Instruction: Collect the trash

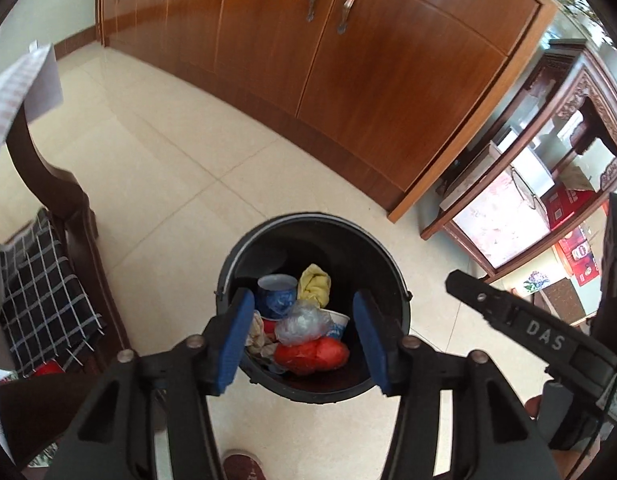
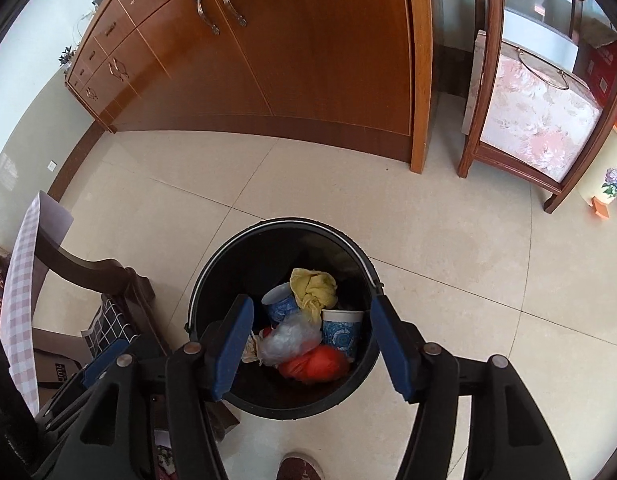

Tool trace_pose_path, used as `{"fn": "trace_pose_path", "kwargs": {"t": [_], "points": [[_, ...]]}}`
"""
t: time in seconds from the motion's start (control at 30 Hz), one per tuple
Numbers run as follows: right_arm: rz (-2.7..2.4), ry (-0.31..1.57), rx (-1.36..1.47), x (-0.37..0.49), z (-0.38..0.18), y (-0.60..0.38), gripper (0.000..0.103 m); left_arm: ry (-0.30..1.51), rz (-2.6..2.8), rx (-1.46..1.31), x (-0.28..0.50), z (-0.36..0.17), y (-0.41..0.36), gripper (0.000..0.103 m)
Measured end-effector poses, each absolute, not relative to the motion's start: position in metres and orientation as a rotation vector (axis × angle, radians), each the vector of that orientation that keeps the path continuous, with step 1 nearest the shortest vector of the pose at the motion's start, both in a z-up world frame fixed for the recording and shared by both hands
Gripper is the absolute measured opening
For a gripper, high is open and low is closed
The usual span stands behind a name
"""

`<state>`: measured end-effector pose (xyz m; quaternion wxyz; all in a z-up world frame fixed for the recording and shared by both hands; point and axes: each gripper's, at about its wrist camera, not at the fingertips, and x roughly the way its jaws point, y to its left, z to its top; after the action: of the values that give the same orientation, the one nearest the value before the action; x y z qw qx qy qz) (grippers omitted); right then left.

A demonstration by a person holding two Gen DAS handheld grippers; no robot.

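Note:
A black round trash bin (image 1: 308, 226) stands on the tiled floor, below both grippers; it also shows in the right wrist view (image 2: 236, 256). Inside lie a yellow crumpled cloth (image 1: 315, 285) (image 2: 313, 289), two blue patterned paper cups (image 1: 275, 295) (image 2: 342, 331), a clear plastic bag (image 1: 304, 322) (image 2: 290, 338) and a red wad (image 1: 310, 354) (image 2: 314, 364). My left gripper (image 1: 304, 344) is open and empty above the bin. My right gripper (image 2: 312, 344) is open and empty above the bin; its body (image 1: 528, 328) shows at the right of the left wrist view.
A long wooden cabinet (image 1: 348, 80) (image 2: 288, 60) runs along the far wall. A carved wooden stand with a floral box (image 1: 504, 216) (image 2: 536, 128) is at the right. A dark wooden chair with a checked cloth (image 1: 44, 296) (image 2: 108, 320) is at the left. A shoe (image 2: 300, 468) is below.

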<state>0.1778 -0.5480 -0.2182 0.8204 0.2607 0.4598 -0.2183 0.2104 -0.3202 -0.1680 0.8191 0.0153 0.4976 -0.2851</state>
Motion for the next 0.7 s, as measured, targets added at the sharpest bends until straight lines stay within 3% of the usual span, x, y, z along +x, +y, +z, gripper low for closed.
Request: {"fn": "trace_pose_path", "kwargs": {"t": [0.47, 0.7], "points": [[-0.235, 1.017, 0.488, 0.164, -0.187, -0.48, 0.064, 0.854, -0.513, -0.007, 0.162, -0.077, -0.247, 0.055], [-0.082, 0.946, 0.443, 0.135, -0.142, -0.421, 0.065, 0.76, -0.423, -0.032, 0.124, -0.042, -0.186, 0.069]]}}
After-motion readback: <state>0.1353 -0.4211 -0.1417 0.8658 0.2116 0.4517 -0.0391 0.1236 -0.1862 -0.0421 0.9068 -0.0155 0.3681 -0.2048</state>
